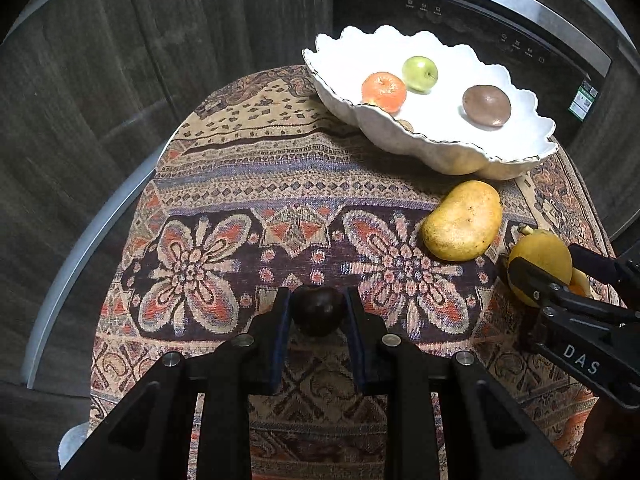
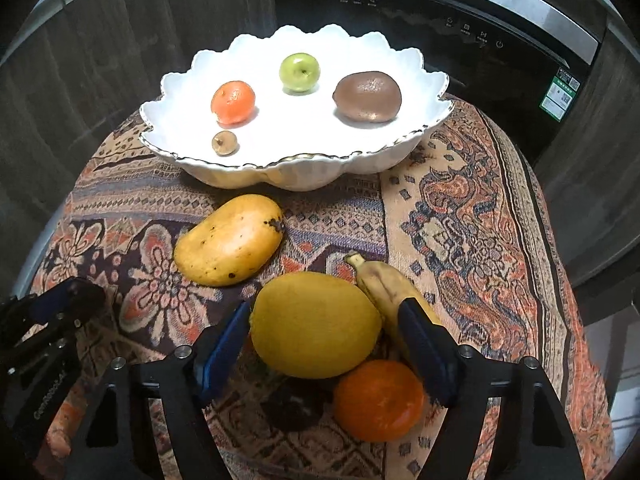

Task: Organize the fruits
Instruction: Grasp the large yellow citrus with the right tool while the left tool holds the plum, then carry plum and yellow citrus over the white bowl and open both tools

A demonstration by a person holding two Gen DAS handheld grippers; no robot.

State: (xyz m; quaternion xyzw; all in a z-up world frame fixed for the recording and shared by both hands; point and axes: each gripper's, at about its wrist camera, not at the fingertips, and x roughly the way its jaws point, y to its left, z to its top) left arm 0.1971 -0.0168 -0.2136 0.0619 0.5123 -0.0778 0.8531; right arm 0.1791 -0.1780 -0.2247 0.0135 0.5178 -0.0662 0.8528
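Left wrist view: your left gripper (image 1: 319, 310) pinches a dark round plum (image 1: 318, 309) above the patterned woven cloth (image 1: 240, 184). Your right gripper (image 2: 324, 332) stands wide, its pads flanking the round yellow lemon (image 2: 315, 324) without clearly touching, near the white scalloped bowl (image 2: 420, 80).

Glossy ceramic bowl (image 2: 416, 80) (gilt-edged), woven cloth (image 2: 460, 216).

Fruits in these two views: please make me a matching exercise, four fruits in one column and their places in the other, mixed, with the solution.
1. kiwi
2. mango
3. plum
4. lemon

A. between the left tongs
B. between the right tongs
C. in the white bowl
D. on the cloth, just in front of the bowl

Pairs: 1-C, 2-D, 3-A, 4-B
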